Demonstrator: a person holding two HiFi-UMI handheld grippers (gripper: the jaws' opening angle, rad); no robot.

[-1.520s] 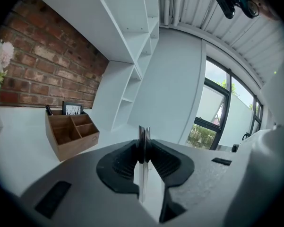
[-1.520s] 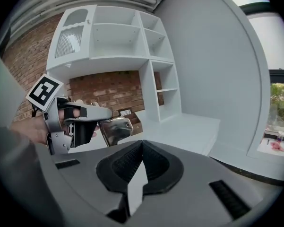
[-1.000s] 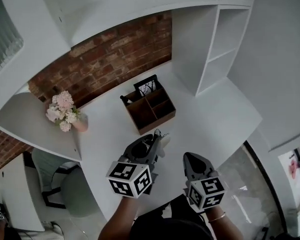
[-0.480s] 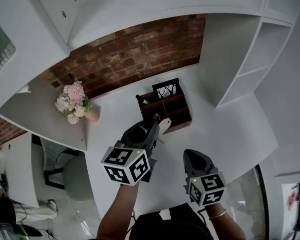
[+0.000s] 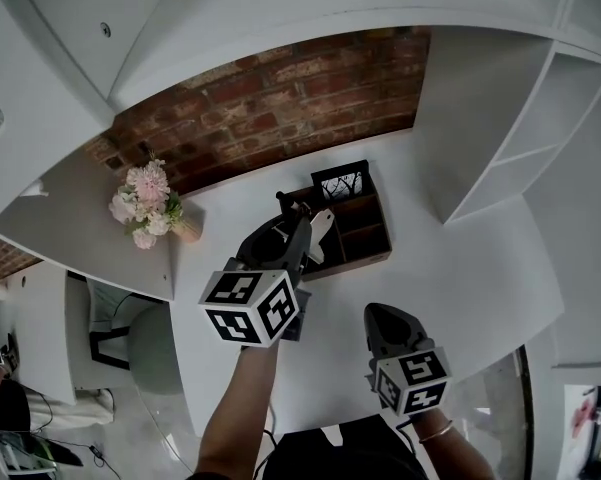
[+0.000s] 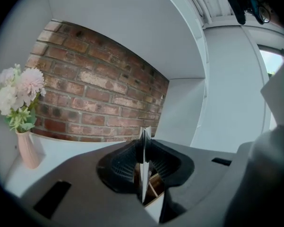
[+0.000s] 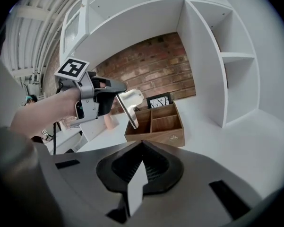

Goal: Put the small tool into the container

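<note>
Left gripper view: left tool (image 6: 144, 148) closed down on a thin pale utensil (image 6: 143, 134). Utensil seen edge-on as a narrow upright sliver, pinched between the two dark jaws and sticking out past their tips. Jaws parted only by the thickness of that sliver. Just below the jaws, a glimpse of the wooden box (image 6: 152, 188) and its dividers.

Right gripper view: same grip seen from the side. Broad flat end caught in the jaws, narrower end slanting down toward the near left corner of the wooden box, just at its rim. Touching or not, cannot tell. Not lying in any compartment.

Right tool (image 7: 142, 148) with jaws brought together and nothing between them. Well apart from the box, on its near right side, pointing toward it.

Head view: box standing on the white surface (image 5: 460, 268), split into several open compartments.
- Small black picture frame (image 5: 340, 182) upright at the far side of the box.
- Something dark (image 5: 285, 200) poking up at the box's far left corner, too small to tell what.
- Pink vase (image 5: 186, 230) of pale flowers (image 5: 145, 196) well to the left of the box.
- Brick wall (image 5: 280, 98) beyond the box.
- White shelves (image 5: 525, 138) to the right of the box.
</note>
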